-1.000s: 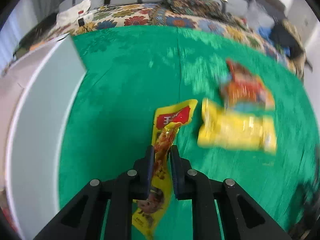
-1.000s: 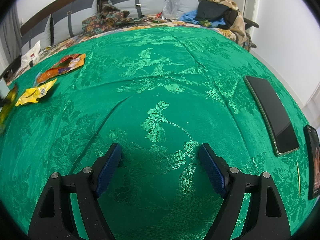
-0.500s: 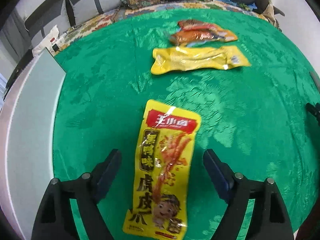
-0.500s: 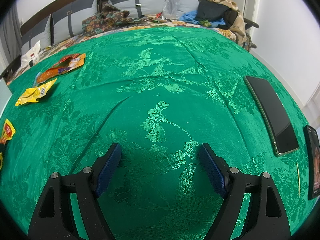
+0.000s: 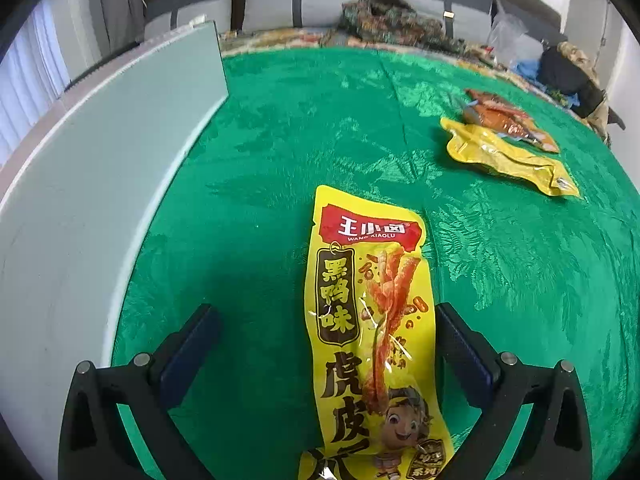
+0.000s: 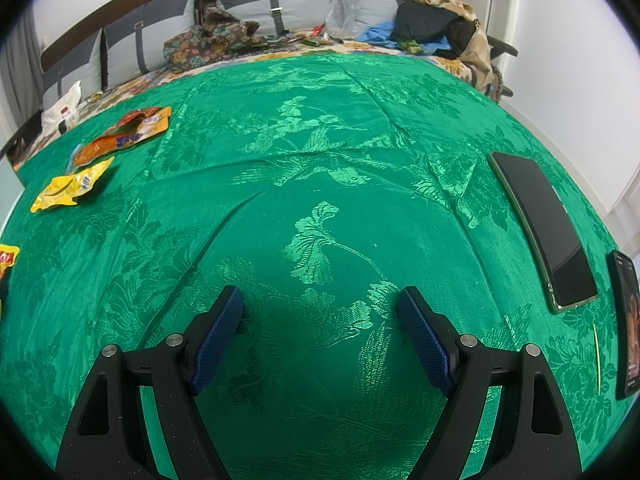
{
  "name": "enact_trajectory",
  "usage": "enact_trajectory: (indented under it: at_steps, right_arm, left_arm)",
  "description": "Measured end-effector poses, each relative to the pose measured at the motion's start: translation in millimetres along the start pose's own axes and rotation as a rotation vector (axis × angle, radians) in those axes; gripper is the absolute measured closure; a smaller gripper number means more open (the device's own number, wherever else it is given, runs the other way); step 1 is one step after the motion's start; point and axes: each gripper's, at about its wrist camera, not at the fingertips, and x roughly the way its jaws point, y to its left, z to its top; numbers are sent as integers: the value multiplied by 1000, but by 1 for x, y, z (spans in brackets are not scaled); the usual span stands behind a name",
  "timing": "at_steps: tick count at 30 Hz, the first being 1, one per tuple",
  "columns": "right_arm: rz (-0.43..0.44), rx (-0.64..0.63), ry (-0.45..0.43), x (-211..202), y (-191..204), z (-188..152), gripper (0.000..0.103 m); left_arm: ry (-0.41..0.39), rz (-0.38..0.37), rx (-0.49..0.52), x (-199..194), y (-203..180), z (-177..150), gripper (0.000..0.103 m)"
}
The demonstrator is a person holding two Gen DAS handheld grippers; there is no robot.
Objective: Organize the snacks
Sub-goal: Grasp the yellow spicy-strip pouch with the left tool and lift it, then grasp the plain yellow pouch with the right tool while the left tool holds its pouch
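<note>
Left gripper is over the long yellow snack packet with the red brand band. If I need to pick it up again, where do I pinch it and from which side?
Pinch the yellow snack packet across its narrow width, near mid-length, coming down from above. It lies flat on the green cloth, long axis running between the left gripper fingers, whose jaws are opening, touching nothing. Probably dig one pad under a long edge.

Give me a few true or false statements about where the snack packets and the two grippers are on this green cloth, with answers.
1. The long yellow snack packet with the red label lies flat between the left gripper fingers, which are opening. True.
2. The right gripper holds a packet. False: open, over bare green patterned cloth.
3. The orange packet sits beside the plain yellow packet. True.
4. The black phone lies on a packet. False: on the cloth.
</note>
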Motion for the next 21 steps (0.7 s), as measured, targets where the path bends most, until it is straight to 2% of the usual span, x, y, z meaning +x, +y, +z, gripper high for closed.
enact_trajectory:
  at_steps: [5,8,11,18,20,21]
  right_arm:
    - [0,0,0,0,0,0,19]
    - [0,-1,1,0,1,0,19]
    - [0,-3,2,0,0,0,18]
    - [9,-3,2,0,0,0,18]
    - [29,-63,21,1,5,4,18]
    - [76,-121,60,4,16,14,19]
  left_arm:
    - [-6,6,5,-3,-1,0,0]
    - [-35,35,33,-10,-5,1,0]
    - [-21,-7,0,-10,0,1,0]
    - [-22,-2,-4,-11,0,2,0]
    - [-22,-2,-4,-12,0,2,0]
    - [-22,-2,-4,-12,0,2,0]
